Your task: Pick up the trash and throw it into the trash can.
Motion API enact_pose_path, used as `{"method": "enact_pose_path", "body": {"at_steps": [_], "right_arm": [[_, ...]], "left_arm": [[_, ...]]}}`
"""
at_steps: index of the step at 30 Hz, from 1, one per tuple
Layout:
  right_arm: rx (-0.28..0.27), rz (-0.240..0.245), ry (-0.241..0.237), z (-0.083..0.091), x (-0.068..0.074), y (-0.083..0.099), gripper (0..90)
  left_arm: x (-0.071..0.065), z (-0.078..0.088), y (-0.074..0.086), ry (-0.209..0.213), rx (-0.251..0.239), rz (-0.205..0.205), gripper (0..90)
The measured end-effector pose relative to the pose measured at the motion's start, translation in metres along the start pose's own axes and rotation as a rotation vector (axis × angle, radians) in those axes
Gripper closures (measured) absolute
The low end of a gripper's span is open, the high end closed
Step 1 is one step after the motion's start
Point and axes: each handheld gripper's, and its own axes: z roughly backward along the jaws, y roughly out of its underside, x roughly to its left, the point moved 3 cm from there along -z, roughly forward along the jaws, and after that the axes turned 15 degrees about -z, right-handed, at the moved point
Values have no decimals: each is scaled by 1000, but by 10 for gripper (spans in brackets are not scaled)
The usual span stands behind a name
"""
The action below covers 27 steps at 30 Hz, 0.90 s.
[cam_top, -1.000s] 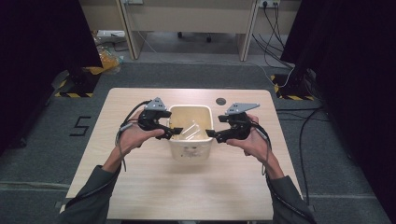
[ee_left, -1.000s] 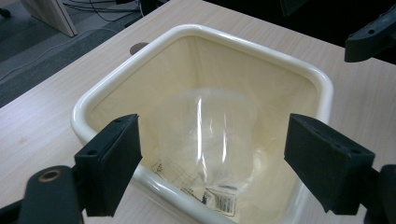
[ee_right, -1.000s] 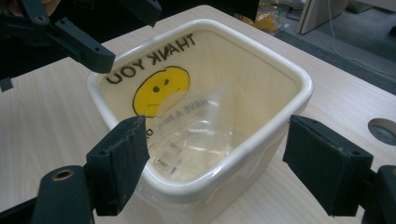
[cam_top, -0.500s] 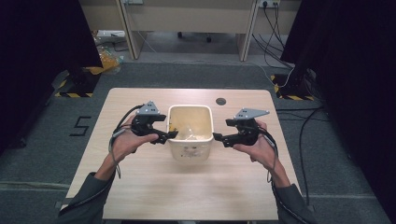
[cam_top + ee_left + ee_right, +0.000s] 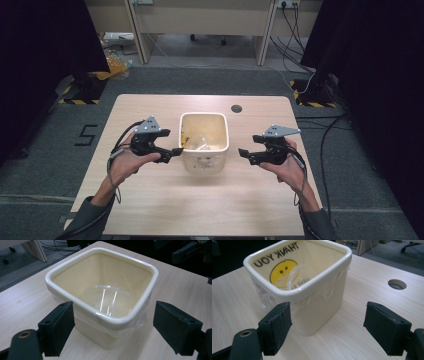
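A cream square bin (image 5: 202, 162) lined with a clear plastic bag stands at the table's middle. The bag's print, a yellow smiley (image 5: 280, 271) under "THANK YOU", shows on the inner wall. A clear plastic cup (image 5: 107, 298) lies tilted inside. My left gripper (image 5: 176, 151) is open just left of the bin, its tips close to the wall, nothing between them. Open as well, my right gripper (image 5: 242, 152) hangs a short gap off the bin's right side. The bin's near corner (image 5: 112, 322) sits between my left gripper (image 5: 113, 327) jaws' line of sight; my right gripper (image 5: 325, 330) faces the bin's wall (image 5: 319, 302).
The wooden table (image 5: 210, 205) has a round cable hole (image 5: 236, 108) behind the bin. Bare tabletop lies in front of the bin and on both sides. Beyond the far edge are desk legs, cables on the floor (image 5: 300, 75) and dark curtains.
Both grippers have drawn back outward from the bin's sides, the right one farther than the left. The bin stays in place.
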Motion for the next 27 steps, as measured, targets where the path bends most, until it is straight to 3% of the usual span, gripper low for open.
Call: {"method": "enact_pose_path", "body": {"at_steps": [14, 27], "right_arm": [[12, -10, 24, -1, -2, 33, 222], [13, -12, 19, -3, 6, 60, 224]], "left_arm": [[-25, 8, 25, 9, -26, -8, 164], [-44, 7, 54, 5, -31, 0, 163]]}}
